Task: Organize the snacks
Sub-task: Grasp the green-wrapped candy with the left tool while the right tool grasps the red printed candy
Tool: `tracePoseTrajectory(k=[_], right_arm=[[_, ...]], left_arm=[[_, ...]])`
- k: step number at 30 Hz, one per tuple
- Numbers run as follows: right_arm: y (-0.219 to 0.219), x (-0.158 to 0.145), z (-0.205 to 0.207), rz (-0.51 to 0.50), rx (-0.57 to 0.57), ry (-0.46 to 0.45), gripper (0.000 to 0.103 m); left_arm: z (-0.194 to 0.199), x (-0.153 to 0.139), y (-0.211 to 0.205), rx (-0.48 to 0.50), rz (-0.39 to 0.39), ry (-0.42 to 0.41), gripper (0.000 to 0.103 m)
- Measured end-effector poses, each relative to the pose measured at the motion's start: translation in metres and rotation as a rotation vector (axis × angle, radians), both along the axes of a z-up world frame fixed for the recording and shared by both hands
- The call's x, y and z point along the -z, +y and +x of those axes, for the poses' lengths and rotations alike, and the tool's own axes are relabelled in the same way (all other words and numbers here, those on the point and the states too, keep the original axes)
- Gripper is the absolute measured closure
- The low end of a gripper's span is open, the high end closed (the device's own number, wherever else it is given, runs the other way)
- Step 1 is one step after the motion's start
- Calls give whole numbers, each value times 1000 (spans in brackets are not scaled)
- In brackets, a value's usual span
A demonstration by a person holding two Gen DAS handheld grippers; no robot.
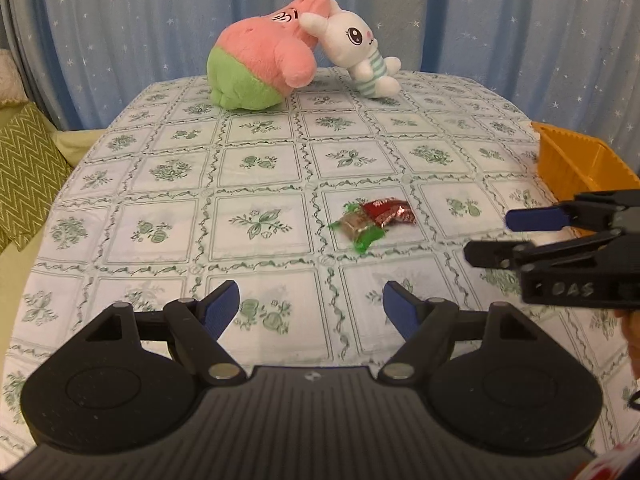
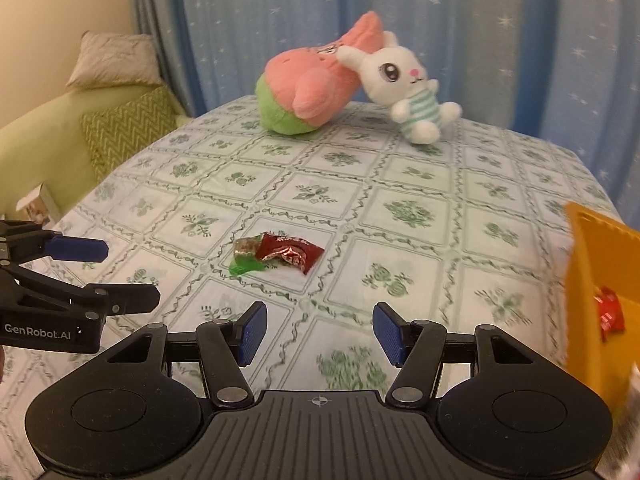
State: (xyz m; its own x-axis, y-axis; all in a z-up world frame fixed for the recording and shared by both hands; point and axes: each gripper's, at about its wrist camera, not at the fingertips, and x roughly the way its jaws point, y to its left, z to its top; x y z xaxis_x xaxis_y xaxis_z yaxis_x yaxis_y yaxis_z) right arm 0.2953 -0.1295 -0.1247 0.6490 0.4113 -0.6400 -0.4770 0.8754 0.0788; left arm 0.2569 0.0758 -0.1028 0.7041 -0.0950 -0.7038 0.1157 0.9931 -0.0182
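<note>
Two wrapped snacks lie touching near the middle of the table (image 1: 260,168), on its green-patterned cloth. The red foil snack (image 1: 387,213) has its long axis across the left wrist view, ends pointing left and right; the green-wrapped candy (image 1: 357,229) lies against its left end, twisted tails toward and away from the camera. Left gripper (image 1: 311,308): jaws spread, holding nothing, short of the snacks. Right gripper (image 2: 316,330): jaws spread, likewise holding nothing. An orange bin (image 2: 588,280) at the right edge contains a red snack (image 2: 609,314). Pink plush (image 1: 264,64) and rabbit plush (image 1: 360,54) lean together at the far edge.
</note>
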Motion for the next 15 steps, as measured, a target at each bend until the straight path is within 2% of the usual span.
tracePoseTrajectory(k=[4, 15], right_arm=[[6, 11, 19, -9, -26, -2, 49], [32, 31, 55, -67, -97, -72, 50]], left_arm=[[16, 2, -2, 17, 10, -5, 26], [39, 14, 13, 3, 15, 10, 26]])
